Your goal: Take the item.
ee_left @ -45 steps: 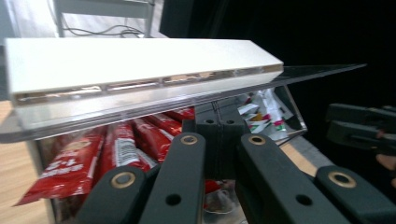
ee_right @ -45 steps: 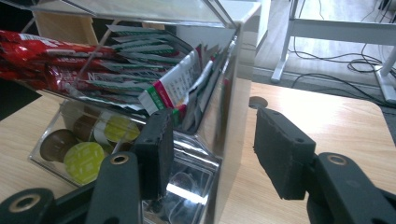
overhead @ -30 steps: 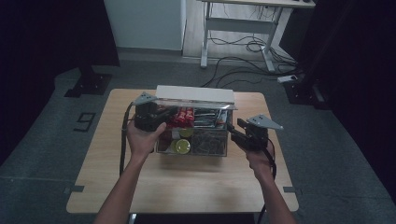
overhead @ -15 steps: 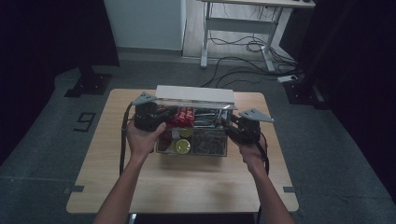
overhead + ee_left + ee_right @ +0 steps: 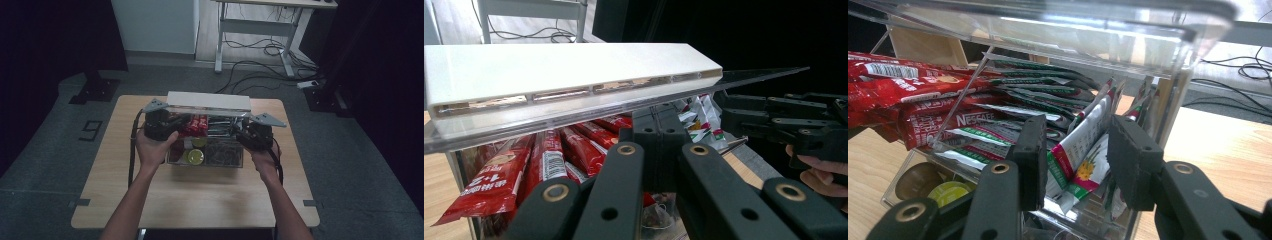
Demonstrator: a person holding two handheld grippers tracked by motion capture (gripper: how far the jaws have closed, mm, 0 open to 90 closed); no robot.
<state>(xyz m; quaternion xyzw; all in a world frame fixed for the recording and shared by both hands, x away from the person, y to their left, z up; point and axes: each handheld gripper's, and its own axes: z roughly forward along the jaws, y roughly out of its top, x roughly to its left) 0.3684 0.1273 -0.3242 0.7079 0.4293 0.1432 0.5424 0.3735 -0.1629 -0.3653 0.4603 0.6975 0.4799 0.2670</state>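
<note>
A clear plastic organiser box (image 5: pixel 207 163) with a raised white lid (image 5: pixel 208 100) stands mid-table. It holds red sachets (image 5: pixel 195 124) (image 5: pixel 544 160) (image 5: pixel 913 100), green-and-white sachets (image 5: pixel 1078 167) and coffee pods (image 5: pixel 195 156) (image 5: pixel 945 192). My left gripper (image 5: pixel 172 125) (image 5: pixel 659 127) is at the box's left end, just under the lid, with its jaws shut together. My right gripper (image 5: pixel 240 134) (image 5: pixel 1075 150) is at the box's right end. Its jaws have just been closing and still stand apart. The clear end wall and the sachets behind it show between them, and I see no pad pressing on it.
The box sits on a light wooden table (image 5: pixel 200 200) with bare wood in front and to both sides. Behind the table are a white desk frame (image 5: pixel 255 30) and cables (image 5: pixel 260 50) on the grey floor. A "9" mark (image 5: pixel 91 130) lies on the floor at left.
My right gripper has moved left, from beside the table's right part up to the box's right end. The left gripper and the box have stayed put.
</note>
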